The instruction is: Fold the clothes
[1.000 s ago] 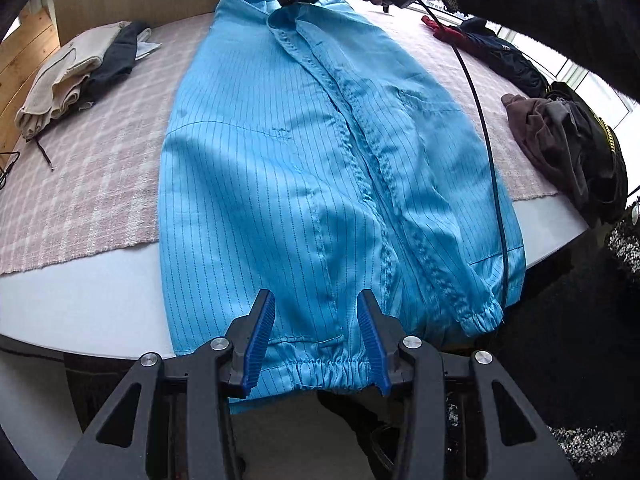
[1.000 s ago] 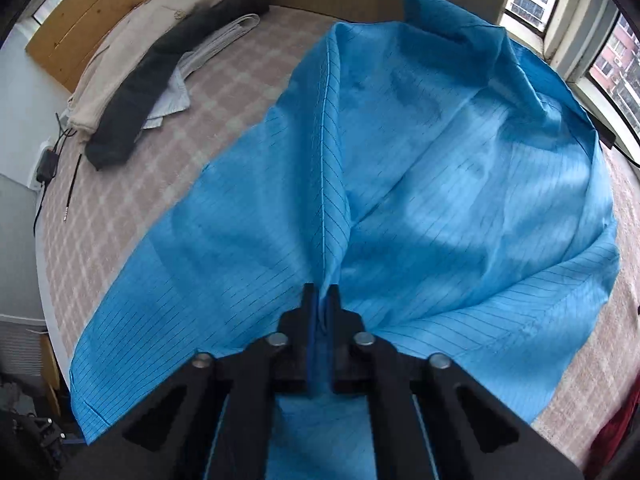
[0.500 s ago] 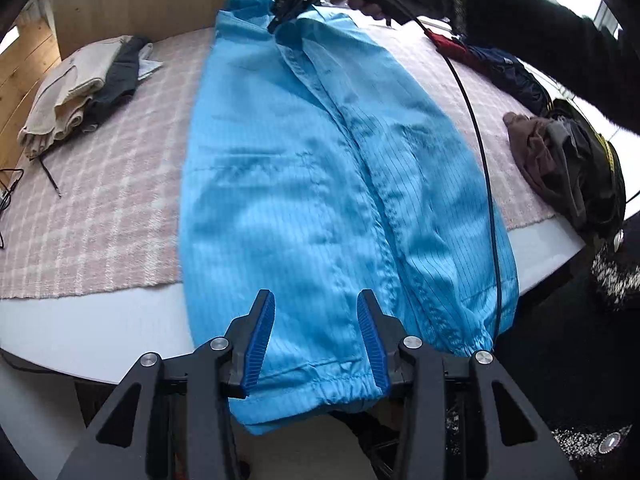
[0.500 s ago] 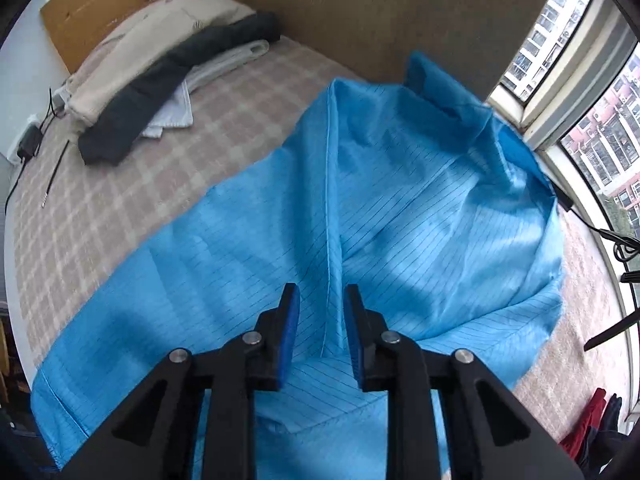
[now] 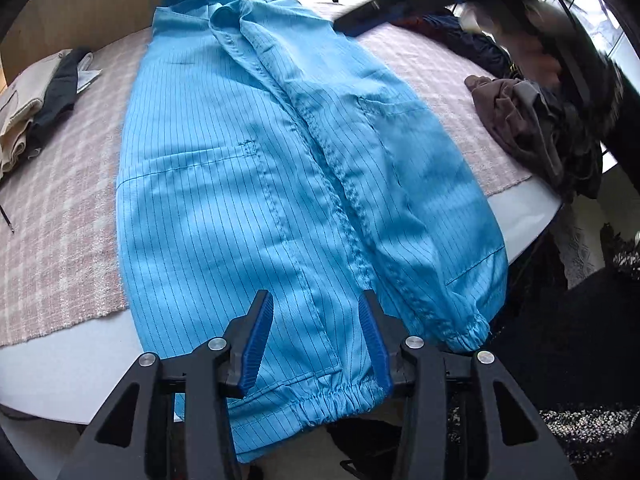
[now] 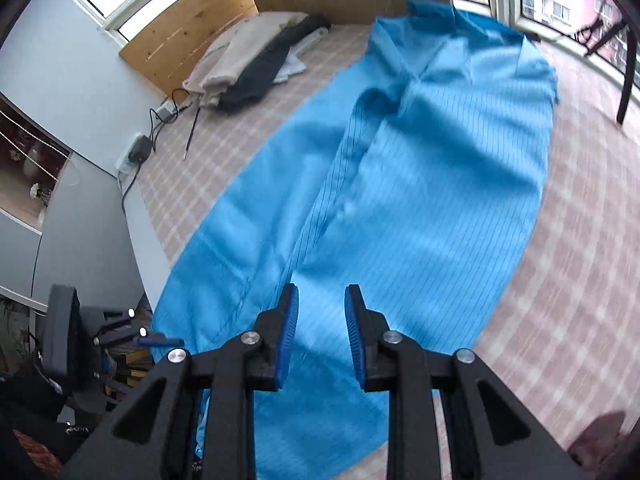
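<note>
A bright blue pinstriped jacket [image 5: 256, 184] lies flat and lengthwise on the checked cloth, sleeves folded in along the front, elastic hem hanging over the near table edge. It also shows in the right wrist view [image 6: 400, 200]. My left gripper [image 5: 318, 340] is open and empty, hovering just above the hem. My right gripper [image 6: 320, 332] is open and empty, raised above the jacket's side; in the left wrist view it appears blurred at the far right [image 5: 384, 12].
A pink checked cloth [image 5: 60, 184] covers the round white table [image 5: 72, 364]. Folded beige and dark clothes [image 5: 36, 100] lie at the far left. A heap of brown and dark clothes [image 5: 532, 128] sits at the right edge. A power strip and cables [image 6: 140, 148] lie by the wall.
My right gripper opened, let go of the jacket near the collar, and pulled back up and to the right. The jacket settled flat. My left gripper stayed open near the hem.
</note>
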`<state>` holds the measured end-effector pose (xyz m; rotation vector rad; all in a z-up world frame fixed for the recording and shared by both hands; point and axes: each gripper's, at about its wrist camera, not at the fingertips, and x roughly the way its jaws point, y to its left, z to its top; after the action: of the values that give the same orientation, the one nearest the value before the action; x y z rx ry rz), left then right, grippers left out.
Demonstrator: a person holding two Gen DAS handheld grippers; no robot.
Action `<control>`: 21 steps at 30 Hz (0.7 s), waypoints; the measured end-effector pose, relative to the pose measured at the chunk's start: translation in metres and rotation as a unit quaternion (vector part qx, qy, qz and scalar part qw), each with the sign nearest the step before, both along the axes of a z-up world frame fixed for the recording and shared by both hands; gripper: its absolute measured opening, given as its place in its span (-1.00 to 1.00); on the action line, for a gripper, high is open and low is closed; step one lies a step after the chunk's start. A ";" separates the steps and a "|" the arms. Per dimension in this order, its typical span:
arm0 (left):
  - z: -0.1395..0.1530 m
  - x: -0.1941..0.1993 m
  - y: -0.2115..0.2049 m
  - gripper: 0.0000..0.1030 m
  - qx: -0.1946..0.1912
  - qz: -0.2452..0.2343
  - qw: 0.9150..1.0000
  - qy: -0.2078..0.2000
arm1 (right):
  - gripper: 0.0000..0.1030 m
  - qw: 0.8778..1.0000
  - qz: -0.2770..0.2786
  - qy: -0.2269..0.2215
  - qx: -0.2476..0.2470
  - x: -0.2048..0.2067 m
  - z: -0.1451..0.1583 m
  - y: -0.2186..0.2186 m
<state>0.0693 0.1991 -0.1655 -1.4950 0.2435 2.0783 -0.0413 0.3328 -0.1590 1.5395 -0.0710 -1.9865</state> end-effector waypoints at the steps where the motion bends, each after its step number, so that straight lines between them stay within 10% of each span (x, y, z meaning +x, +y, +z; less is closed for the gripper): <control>1: -0.002 -0.001 0.002 -0.16 0.000 -0.006 1.000 0.000 | -0.54 1.000 -0.007 -0.009 0.003 0.015 -0.010 -0.006; 12: 0.010 0.017 -0.028 -0.12 -0.003 -0.091 0.995 0.031 | -0.53 0.994 -0.105 0.012 0.014 0.128 -0.021 -0.038; 21: -0.008 0.023 -0.114 -0.11 -0.011 0.008 1.000 -0.007 | -0.50 0.938 -0.346 0.013 0.036 0.218 -0.038 0.052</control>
<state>0.0928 0.0849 -0.1731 -1.5282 0.2497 2.0838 0.1763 0.3851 -0.1969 1.6817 -0.6100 -2.5611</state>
